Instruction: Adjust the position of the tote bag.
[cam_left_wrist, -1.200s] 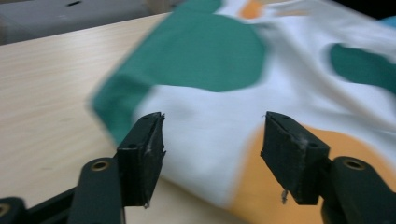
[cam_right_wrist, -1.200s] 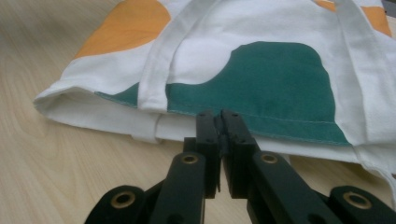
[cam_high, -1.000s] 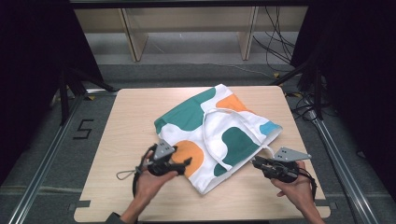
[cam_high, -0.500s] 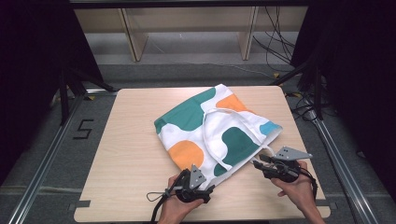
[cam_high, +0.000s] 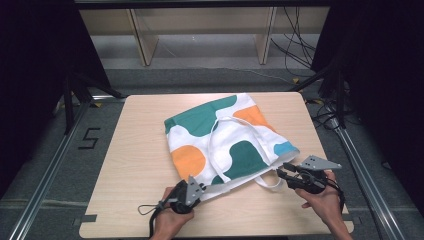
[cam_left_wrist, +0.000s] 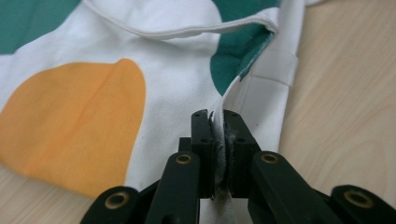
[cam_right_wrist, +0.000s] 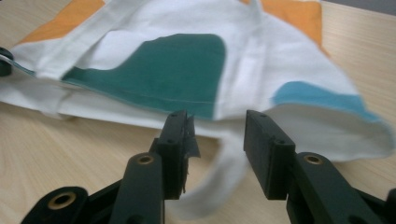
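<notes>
High view shows a cloth tote bag (cam_high: 225, 137) with green, orange and blue patches lying flat on the wooden surface (cam_high: 135, 150), a little toward the person's edge. The left tongs (cam_high: 192, 190) are at the near edge of the bag, and in the left gripper view they (cam_left_wrist: 218, 140) are pressed together on the white hem of the bag (cam_left_wrist: 140, 93), with the cloth pinched between the two jaws. The right tongs (cam_high: 281, 172) are near the right corner of the bag, just beside a white handle strap (cam_high: 267, 181). In the right gripper view these tongs (cam_right_wrist: 215, 135) are spread apart, and the blurred strap (cam_right_wrist: 224, 163) lies between the jaws, not gripped.
</notes>
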